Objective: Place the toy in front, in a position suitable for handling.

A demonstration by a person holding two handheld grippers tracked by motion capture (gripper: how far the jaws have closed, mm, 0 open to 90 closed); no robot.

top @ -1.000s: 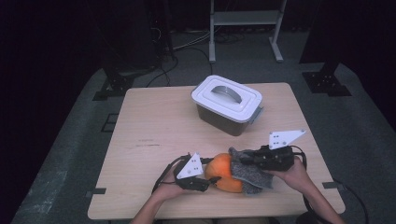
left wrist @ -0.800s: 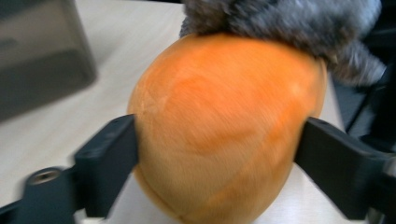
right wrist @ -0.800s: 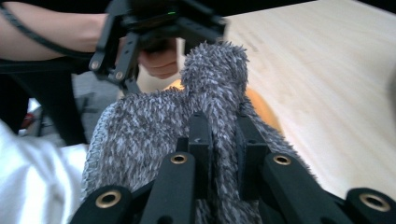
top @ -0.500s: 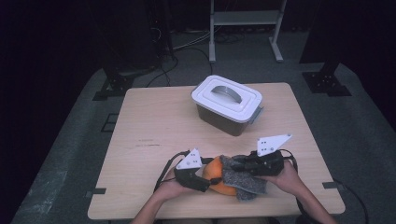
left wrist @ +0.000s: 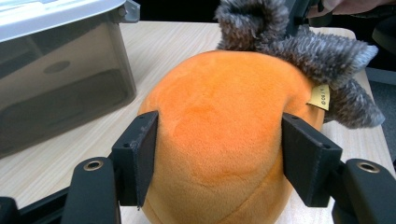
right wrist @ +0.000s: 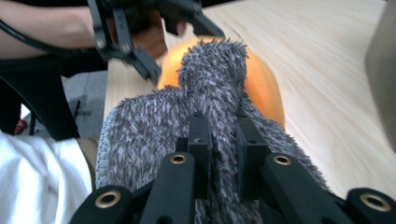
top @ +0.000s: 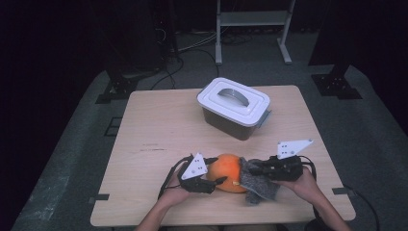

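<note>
**So, orange plush ball and a fuzzy grey cloth, both grippers busy**

Okay, quick rundown. Near edge of the wooden table (top: 159, 125), roughly in the middle, sits an orange plush ball (top: 227, 172). It's got a little yellow tag (left wrist: 319, 97) on one side.

Left gripper (top: 217, 181) comes at it from the left, and in the left gripper view its two black pads (left wrist: 144, 154) sit against the ball's sides, one each side, hugging the plush. The jaws have just been easing apart a bit, with the ball between them, but the pads look like they're touching the fabric, so I'd call it a loose grasp on the ball.

Right gripper (top: 252, 169) is clamped tight on a shaggy grey cloth (top: 259, 185). In the right gripper view its pads (right wrist: 200, 140) pinch a fold of it, and the cloth drapes up against the right side of the ball, touching it. The rest of it trails down onto the table just right of the ball.

Farther back, right of centre, there's a plastic storage box (top: 234, 108) with a white lid and handle, well apart from the ball.
</note>
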